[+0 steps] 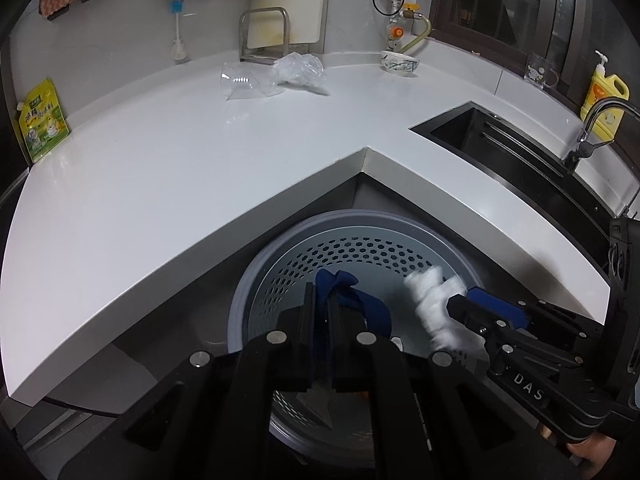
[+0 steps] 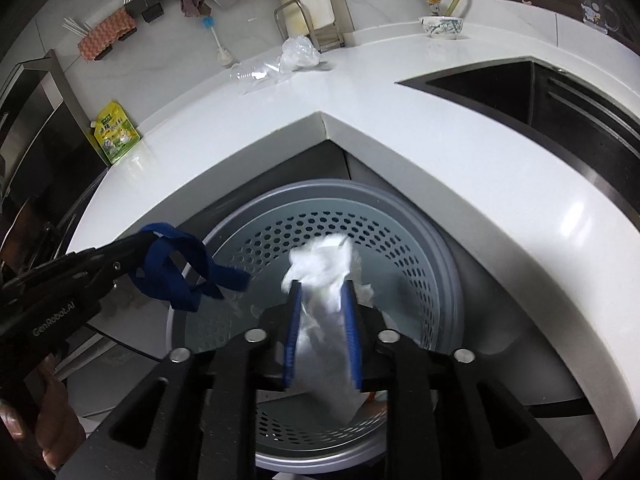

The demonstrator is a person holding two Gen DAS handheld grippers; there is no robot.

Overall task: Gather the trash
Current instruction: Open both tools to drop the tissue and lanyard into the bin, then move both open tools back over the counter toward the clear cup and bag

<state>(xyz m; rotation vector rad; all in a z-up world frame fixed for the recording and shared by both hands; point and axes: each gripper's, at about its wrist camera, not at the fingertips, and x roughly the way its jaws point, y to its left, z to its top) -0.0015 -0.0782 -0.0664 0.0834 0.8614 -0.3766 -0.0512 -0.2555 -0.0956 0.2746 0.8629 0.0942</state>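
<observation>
We note both grippers over the round grey perforated plastic bin (image 2: 400, 240), which stands on the floor in the inner corner of the white L-shaped countertop (image 1: 180, 152).

Left gripper (image 1: 319, 296): jaws nearly together, clamped on a dark blue fabric strap (image 1: 370, 308) that loops out toward 2 o'clock of the fingertips. In the right wrist view the same strap (image 2: 180, 272) dangles from the left gripper (image 2: 150, 240) at 9 o'clock, over the bin's left rim.

Right gripper (image 2: 322, 284): jaws partly apart, a crumpled white paper wad (image 2: 320, 264) between the blue pads (image 2: 294, 320); the wad is motion-blurred and we cannot tell whether the pads press it. In the left wrist view the wad (image 1: 432, 300) shows at the tip of the right gripper (image 1: 460, 308), at 3 o'clock, above the bin's interior (image 1: 360, 248).

Trash on the countertop, at 12 o'clock of the bin: a clear plastic cup lying on its side (image 1: 244, 82), touching a crumpled clear plastic bag (image 1: 300, 68) (both near the back wall). A green-yellow pouch (image 1: 40, 120) leans at 10 o'clock. White scraps lie on the bin floor (image 2: 368, 292).
</observation>
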